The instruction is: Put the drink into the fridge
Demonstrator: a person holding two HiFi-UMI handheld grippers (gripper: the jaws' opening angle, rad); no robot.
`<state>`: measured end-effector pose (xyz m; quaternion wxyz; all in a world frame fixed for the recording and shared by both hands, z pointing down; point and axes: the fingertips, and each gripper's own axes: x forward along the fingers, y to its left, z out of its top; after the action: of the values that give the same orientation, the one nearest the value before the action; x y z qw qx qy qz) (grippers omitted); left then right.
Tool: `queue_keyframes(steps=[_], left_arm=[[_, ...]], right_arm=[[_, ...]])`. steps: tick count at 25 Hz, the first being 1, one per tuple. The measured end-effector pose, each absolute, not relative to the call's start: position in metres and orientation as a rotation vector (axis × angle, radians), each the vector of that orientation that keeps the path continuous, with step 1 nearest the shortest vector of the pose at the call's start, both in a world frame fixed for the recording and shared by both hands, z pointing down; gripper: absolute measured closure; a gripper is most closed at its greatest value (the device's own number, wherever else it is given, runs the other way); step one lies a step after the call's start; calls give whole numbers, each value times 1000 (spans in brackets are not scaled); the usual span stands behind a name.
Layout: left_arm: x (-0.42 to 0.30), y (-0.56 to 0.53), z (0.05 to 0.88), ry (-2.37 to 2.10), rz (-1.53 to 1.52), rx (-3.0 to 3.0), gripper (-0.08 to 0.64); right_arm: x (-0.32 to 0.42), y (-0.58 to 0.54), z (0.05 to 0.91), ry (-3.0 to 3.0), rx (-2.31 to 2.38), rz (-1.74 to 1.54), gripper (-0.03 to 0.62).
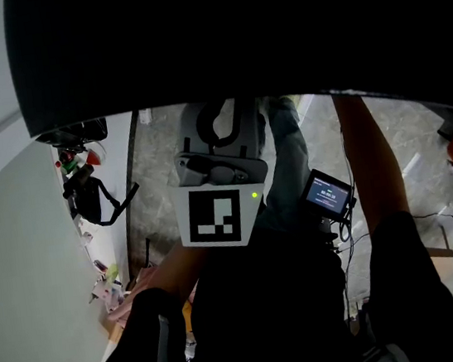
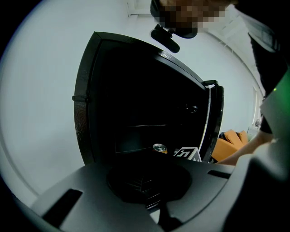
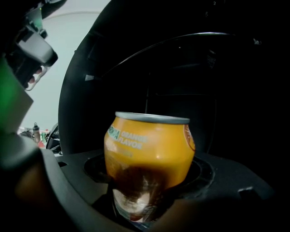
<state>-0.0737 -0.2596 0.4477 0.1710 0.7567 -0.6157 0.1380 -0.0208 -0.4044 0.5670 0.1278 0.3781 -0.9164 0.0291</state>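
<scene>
An orange-flavour drink can (image 3: 149, 149) stands upright between the jaws of my right gripper (image 3: 152, 190), which is shut on its lower half. Behind it is the dark inside of the black fridge (image 3: 190, 86). The left gripper view shows the fridge (image 2: 136, 104) open, with the can's top (image 2: 159, 147) and the right gripper's marker cube (image 2: 188, 154) at its mouth. My left gripper (image 2: 149, 190) holds nothing and its jaws meet. In the head view the left gripper (image 1: 221, 126) hangs just below the fridge's black top (image 1: 231, 33). The right forearm (image 1: 367, 173) reaches under that top, hiding its gripper.
The fridge door (image 2: 216, 118) stands open at the right. A white wall runs along the left, with small bottles and black gear (image 1: 82, 167) beside it. A small lit screen (image 1: 327, 193) hangs by the person's legs. Orange boxes (image 2: 233, 140) lie on the floor to the right.
</scene>
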Motion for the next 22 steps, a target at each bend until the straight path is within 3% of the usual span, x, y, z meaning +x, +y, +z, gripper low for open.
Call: queue_keyframes(steps=[22], left_arm=[[-58, -270, 442, -1673, 412, 2247, 549]], right_arm=[[15, -401, 575, -2558, 1191, 128, 235]])
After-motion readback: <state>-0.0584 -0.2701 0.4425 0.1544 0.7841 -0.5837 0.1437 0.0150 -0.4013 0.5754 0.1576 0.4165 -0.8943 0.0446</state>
